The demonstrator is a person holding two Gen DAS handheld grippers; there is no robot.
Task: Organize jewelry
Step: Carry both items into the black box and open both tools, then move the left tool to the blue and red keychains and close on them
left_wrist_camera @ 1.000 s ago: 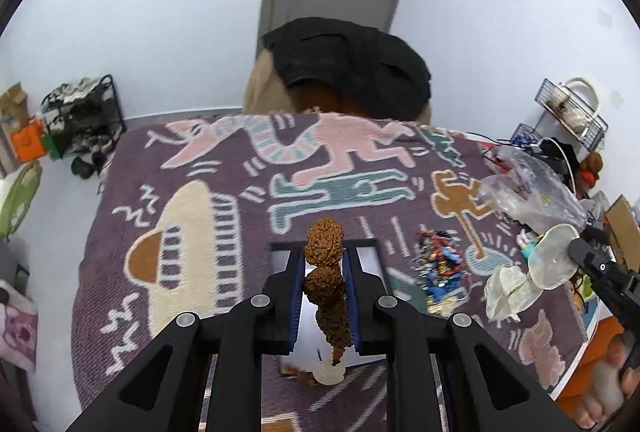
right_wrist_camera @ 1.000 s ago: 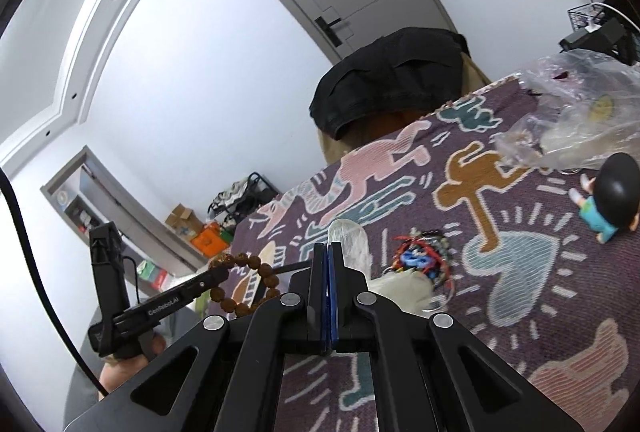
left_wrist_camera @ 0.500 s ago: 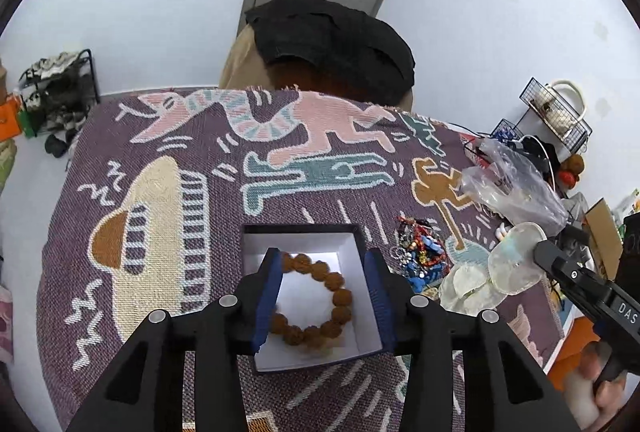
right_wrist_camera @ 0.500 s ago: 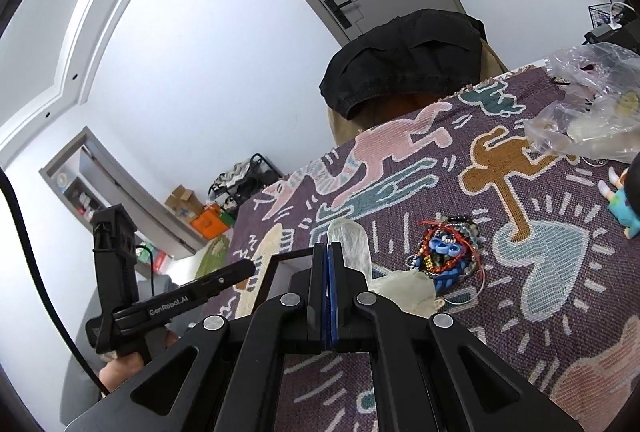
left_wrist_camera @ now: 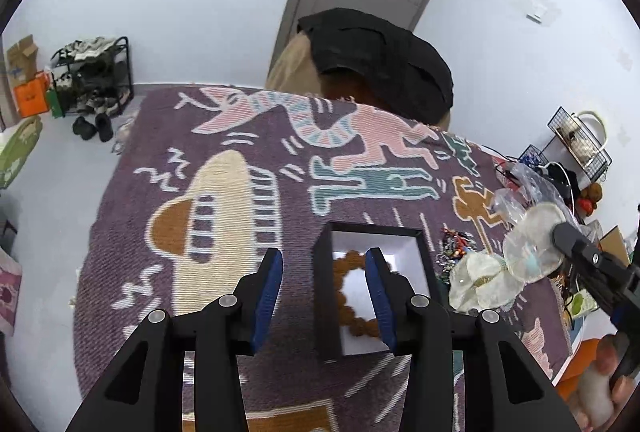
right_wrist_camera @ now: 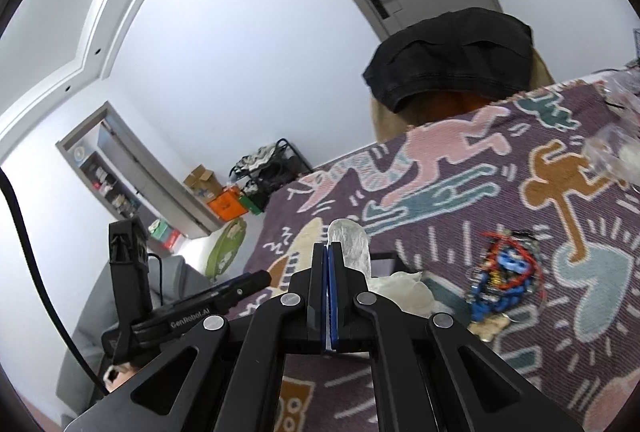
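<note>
left wrist view: left gripper (left_wrist_camera: 324,286) wide apart, empty, above bead bracelet (left_wrist_camera: 352,296) in box (left_wrist_camera: 326,296); right gripper (right_wrist_camera: 329,264) pinching clear bag (right_wrist_camera: 348,244).

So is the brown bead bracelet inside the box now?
Yes. The bead bracelet lies on the white floor of the open box; the left claw is open, empty.

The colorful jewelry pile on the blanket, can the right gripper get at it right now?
Probably not yet: the right gripper is shut on a clear bag. The pile itself lies uncovered on the blanket, just right of it.
</note>
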